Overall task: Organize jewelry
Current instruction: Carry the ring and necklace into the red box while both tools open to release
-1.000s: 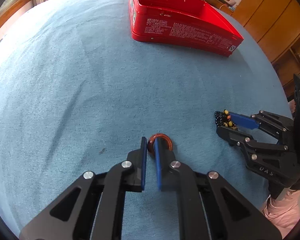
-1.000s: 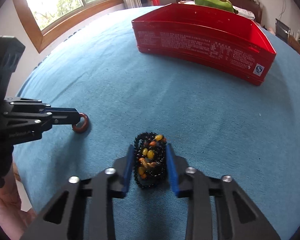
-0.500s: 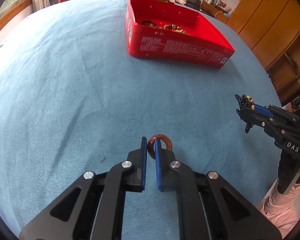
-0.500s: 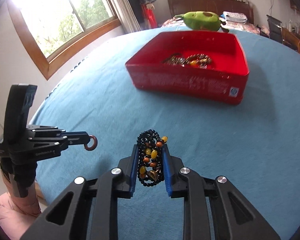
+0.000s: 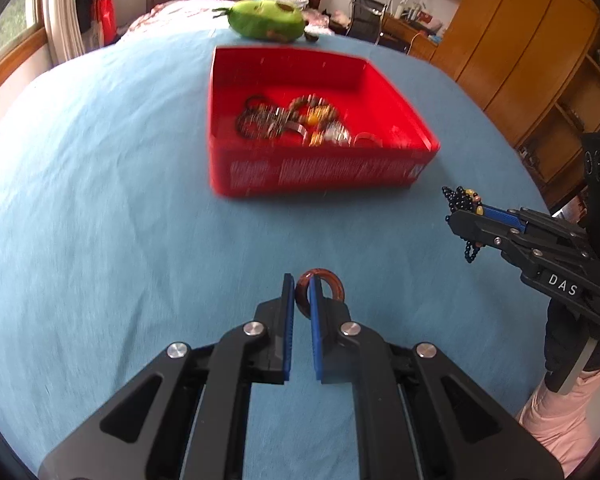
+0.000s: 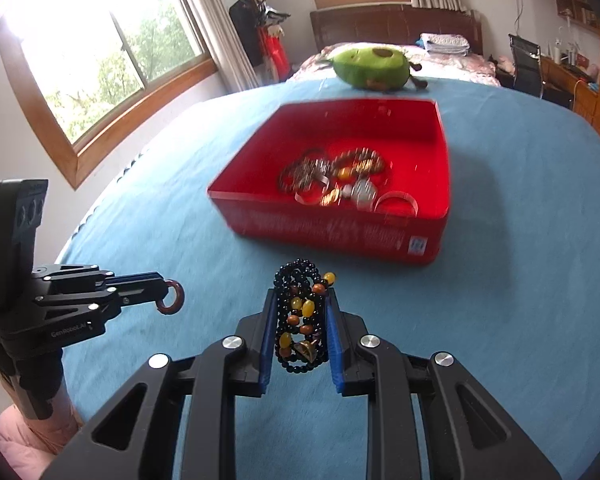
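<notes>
Left gripper (image 5: 301, 280) pinched the ring (image 5: 320, 289) by its edge; right gripper (image 6: 301, 300) squeezed the bracelet (image 6: 302, 316). Thin grip: ring might slip short of the box (image 5: 320, 168).

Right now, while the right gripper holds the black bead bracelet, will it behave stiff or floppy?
Probably floppy: the bead bracelet sits bunched in loops between the right gripper pads, and a strand dangles below them in the left view. The round beads would likely roll and spread when released.

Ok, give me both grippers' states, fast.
Left gripper: shut on the brown ring.
Right gripper: shut on the beaded bracelet.
</notes>
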